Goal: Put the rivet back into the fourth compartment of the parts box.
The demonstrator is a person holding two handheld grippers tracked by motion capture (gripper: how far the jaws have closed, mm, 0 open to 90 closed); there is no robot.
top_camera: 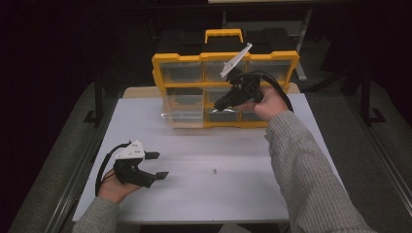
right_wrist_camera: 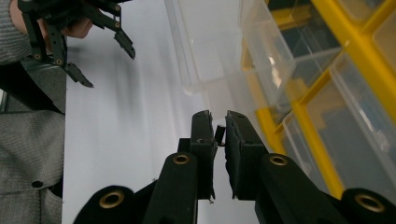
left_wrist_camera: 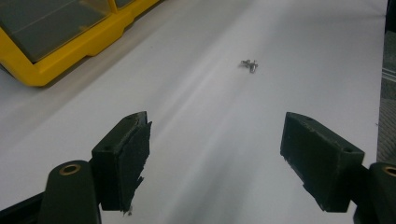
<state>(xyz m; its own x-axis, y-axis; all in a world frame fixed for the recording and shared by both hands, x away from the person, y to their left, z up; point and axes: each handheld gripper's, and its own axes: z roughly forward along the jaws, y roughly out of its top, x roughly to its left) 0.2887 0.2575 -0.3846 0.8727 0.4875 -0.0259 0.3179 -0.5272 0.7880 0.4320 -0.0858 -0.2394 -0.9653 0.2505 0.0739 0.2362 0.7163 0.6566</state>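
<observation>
Screws [top_camera: 213, 170] lie as a small metal cluster on the white desk [top_camera: 204, 194], lower centre of the high view, apart from both hands. In that view the left gripper [top_camera: 158, 165] rests low at lower left, its fingers spread wide with nothing between them. The right gripper [top_camera: 217, 105] is raised at upper centre, in front of the yellow organizer [top_camera: 160, 60], whose clear drawer [top_camera: 182, 118] stands pulled out over the desk.

In the left gripper view the screws [left_wrist_camera: 249, 65] sit at upper centre, ahead of the wide-apart, empty fingers [left_wrist_camera: 125, 154]; the organizer [left_wrist_camera: 56, 65] crosses the upper left corner.

In the right gripper view the fingers [right_wrist_camera: 201, 140] are nearly closed on a small dark piece [right_wrist_camera: 218, 134], probably a screw, though too small to tell. The open drawer [right_wrist_camera: 196, 51] lies just ahead at upper centre; the left gripper [right_wrist_camera: 105, 63] shows at upper left.

Judgement: the step in hand is carrying one piece to the drawer. The next move calls for bringing the fingertips over the drawer opening before releasing. The drawer's clear front wall and the neighbouring bins stand close, so a drop short of the rim would land on the desk.
</observation>
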